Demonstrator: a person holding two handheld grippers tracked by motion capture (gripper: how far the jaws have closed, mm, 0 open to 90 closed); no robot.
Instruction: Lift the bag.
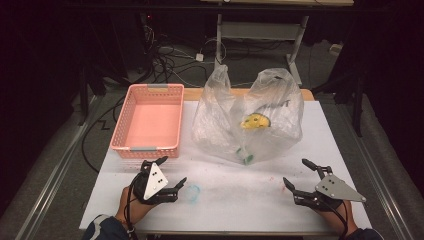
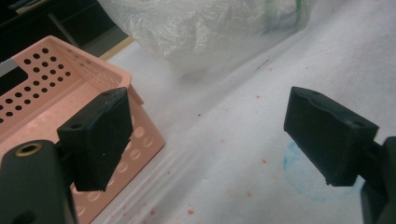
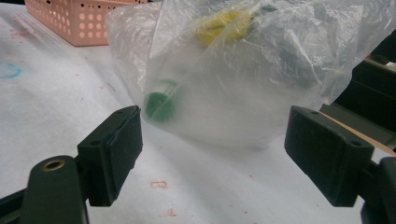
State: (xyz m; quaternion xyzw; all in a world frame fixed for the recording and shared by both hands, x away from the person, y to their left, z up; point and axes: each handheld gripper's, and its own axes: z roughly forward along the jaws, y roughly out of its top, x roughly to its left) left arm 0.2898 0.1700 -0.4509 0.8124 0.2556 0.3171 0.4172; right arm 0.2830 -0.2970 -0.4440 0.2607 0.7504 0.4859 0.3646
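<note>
Bare table [image 1: 240, 195] ahead; bag [image 1: 235, 127] and basket [image 1: 120, 142] beyond.

Lab or recording-studio setting is indicated. A white-covered worktop [image 1: 260, 200] is set in a dark room, walled round by black drapes. Loose cables [image 1: 165, 62] are seen tangled on the grey floor behind it. A metal-legged bench frame [image 1: 260, 30] is noted at the back, and rails along the floor at both sides. The covering is marked with red specks and a blue ring stain [image 1: 193, 193].
</note>
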